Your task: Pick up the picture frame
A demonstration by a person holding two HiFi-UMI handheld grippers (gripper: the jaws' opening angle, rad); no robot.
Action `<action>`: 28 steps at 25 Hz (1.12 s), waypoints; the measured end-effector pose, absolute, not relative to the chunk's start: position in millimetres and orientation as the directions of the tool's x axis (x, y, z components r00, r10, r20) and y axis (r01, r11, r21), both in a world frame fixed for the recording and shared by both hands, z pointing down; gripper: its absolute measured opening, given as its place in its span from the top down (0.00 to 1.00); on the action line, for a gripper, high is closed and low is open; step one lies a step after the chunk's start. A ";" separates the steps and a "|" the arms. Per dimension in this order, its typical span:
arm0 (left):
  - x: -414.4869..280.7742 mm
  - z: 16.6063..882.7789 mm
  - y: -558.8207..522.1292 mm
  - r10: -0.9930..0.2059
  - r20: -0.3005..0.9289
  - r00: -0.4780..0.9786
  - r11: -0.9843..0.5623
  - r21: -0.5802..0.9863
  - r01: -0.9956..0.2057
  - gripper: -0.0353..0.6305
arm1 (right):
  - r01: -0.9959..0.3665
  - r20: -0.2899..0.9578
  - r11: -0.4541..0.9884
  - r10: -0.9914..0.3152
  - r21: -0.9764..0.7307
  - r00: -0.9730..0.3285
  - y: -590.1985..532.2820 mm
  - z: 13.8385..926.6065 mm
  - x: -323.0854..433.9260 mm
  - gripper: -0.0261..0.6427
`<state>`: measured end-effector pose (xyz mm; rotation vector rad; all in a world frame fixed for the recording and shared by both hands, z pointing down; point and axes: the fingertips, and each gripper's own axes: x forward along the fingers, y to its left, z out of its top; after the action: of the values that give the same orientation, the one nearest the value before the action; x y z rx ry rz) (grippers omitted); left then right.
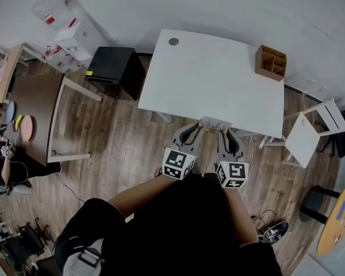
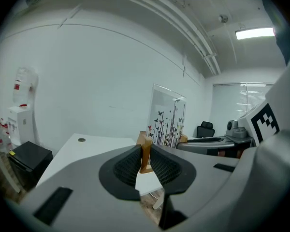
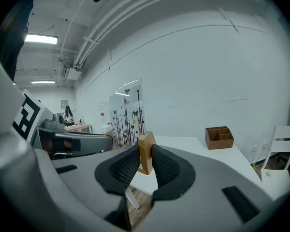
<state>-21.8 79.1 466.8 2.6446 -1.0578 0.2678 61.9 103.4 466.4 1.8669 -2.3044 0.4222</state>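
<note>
The picture frame is a clear panel printed with butterflies and stems, set in a wooden foot at each end. It hangs just off the near edge of the white table, between my two grippers. My left gripper is shut on the left wooden foot, with the panel rising behind my left gripper. My right gripper is shut on the right wooden foot, and the panel stands to the left of my right gripper.
A wooden desk organizer sits at the table's far right corner. A black cabinet stands left of the table, a white chair to its right. A brown table and a water dispenser are further left.
</note>
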 end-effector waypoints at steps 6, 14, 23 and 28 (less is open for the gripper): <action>-6.5 448.7 94.8 -0.669 0.285 0.686 -0.669 0.173 -0.723 0.85 | -0.971 0.285 0.198 -0.931 -0.131 -0.228 117.1 447.5 78.2 0.83; 15.8 423.8 109.0 -0.682 0.224 0.696 -0.671 0.186 -0.718 0.85 | -0.975 0.239 0.191 -0.947 -0.115 -0.214 131.8 419.3 101.0 0.83; 22.5 410.9 96.5 -0.680 0.196 0.706 -0.687 0.166 -0.707 0.85 | -0.981 0.210 0.166 -0.960 -0.100 -0.184 122.7 406.7 107.0 0.83; 20.1 414.0 85.5 -0.670 0.203 0.714 -0.695 0.165 -0.700 0.85 | -0.981 0.215 0.154 -0.960 -0.118 -0.176 113.0 411.9 104.3 0.83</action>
<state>20.1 85.5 414.0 2.6899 -1.0927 0.1860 104.3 113.0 411.9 1.9558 -2.3165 0.3522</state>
